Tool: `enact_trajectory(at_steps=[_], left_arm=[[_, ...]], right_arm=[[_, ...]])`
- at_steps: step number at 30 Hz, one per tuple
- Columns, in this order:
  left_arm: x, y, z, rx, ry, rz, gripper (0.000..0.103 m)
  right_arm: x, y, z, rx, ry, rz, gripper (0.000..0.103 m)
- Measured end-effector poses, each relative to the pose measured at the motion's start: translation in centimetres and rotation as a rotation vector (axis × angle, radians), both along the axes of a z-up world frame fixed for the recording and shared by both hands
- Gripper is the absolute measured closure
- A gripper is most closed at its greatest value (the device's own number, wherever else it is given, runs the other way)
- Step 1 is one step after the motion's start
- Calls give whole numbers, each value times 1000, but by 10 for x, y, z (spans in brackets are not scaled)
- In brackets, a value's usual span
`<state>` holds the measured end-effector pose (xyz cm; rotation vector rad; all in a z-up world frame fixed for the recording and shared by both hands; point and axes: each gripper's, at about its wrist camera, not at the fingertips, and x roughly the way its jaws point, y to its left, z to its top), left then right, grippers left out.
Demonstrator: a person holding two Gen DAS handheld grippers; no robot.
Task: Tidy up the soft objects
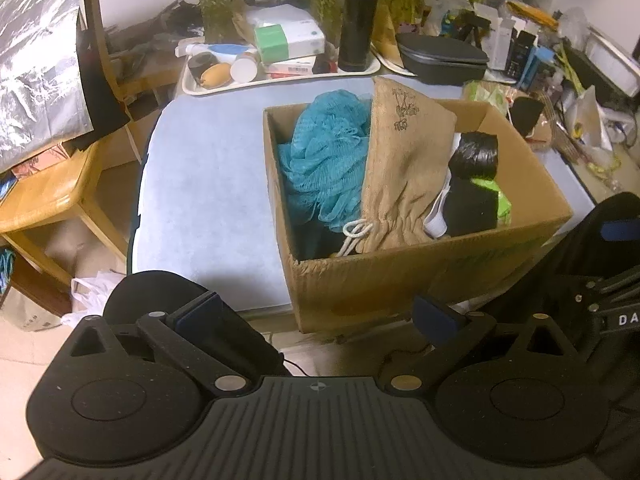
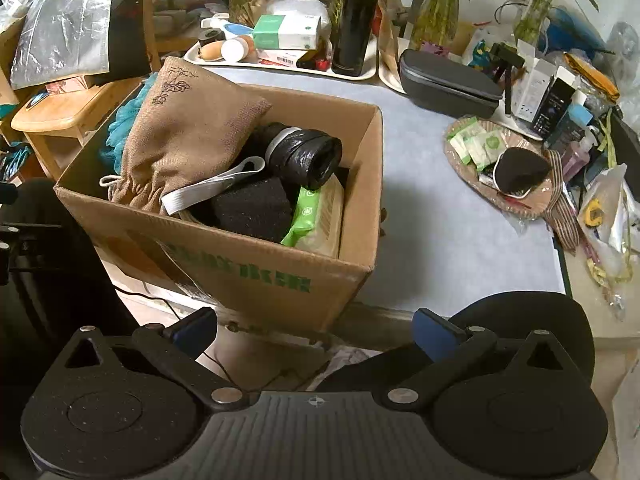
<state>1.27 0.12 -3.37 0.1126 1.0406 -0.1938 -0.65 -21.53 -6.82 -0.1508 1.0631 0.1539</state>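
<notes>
- Left gripper (image 1: 316,312): fingers spread wide, holding nothing, short of the cardboard box (image 1: 400,280).
- Right gripper (image 2: 316,326): likewise wide apart and empty.
- In the box on the desk (image 1: 208,184): blue mesh sponge (image 1: 324,160), burlap pouch (image 2: 184,136), black bag roll (image 2: 304,152), black foam block (image 2: 252,208), wipes pack (image 2: 316,216).
- Likely between picks; next, reach in and close on one soft item.

Right gripper (image 2: 316,330) at bottom of frame, jaws wide apart, nothing between them. Cardboard box (image 2: 256,268) at centre-left on the pale worktop (image 2: 420,200). Inside: burlap drawstring pouch (image 2: 180,136) at left, black bag roll (image 2: 304,152), black sponge block (image 2: 252,208), green-topped wipes pack (image 2: 320,216). Black flask (image 2: 356,20) stands on a tray, upper centre.
</notes>
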Motion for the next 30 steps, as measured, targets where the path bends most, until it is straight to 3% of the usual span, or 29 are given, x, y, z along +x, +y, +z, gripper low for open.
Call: enact_trajectory(at_steps=[30], left_arm=[[-2, -6, -2, 35, 14, -32, 0]], right_arm=[[2, 1, 2, -15, -4, 16, 0]])
